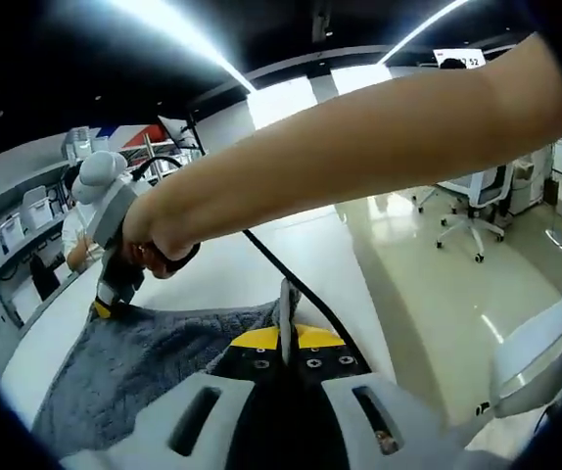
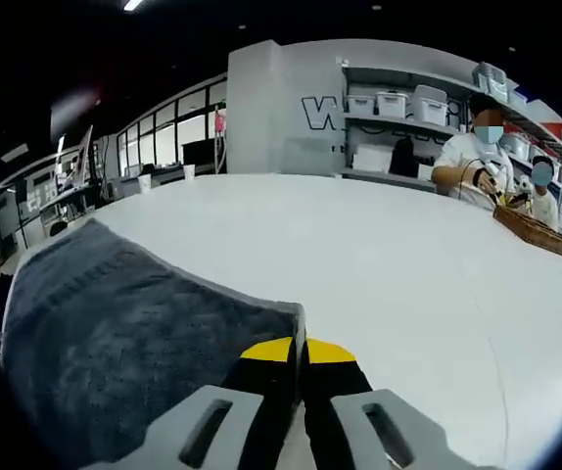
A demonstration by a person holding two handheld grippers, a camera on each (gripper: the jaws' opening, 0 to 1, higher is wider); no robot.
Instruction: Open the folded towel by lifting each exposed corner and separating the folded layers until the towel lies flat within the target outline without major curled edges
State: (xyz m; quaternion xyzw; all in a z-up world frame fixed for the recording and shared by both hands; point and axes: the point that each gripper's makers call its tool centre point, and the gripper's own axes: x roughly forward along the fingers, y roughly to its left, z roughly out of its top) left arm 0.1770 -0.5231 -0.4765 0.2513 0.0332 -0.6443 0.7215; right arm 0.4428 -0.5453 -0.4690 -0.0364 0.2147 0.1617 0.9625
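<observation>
A grey towel (image 1: 134,367) lies on the white table (image 1: 242,264), spreading left from my left gripper (image 1: 287,341). Its yellow-tipped jaws stand together with a thin strip of towel edge pinched between them. At the towel's far corner, a person's hand and arm hold my right gripper (image 1: 102,306), tip down on the cloth. In the right gripper view the towel (image 2: 115,333) fills the lower left, and my right gripper (image 2: 300,351) is shut on its near corner. The table (image 2: 389,264) stretches bare beyond it.
A black cable (image 1: 296,279) runs across the table toward the left gripper. The table's edge and shiny floor with an office chair (image 1: 472,211) lie to the right. People, a wicker basket (image 2: 531,230) and shelves with bins (image 2: 408,103) stand at the table's far side.
</observation>
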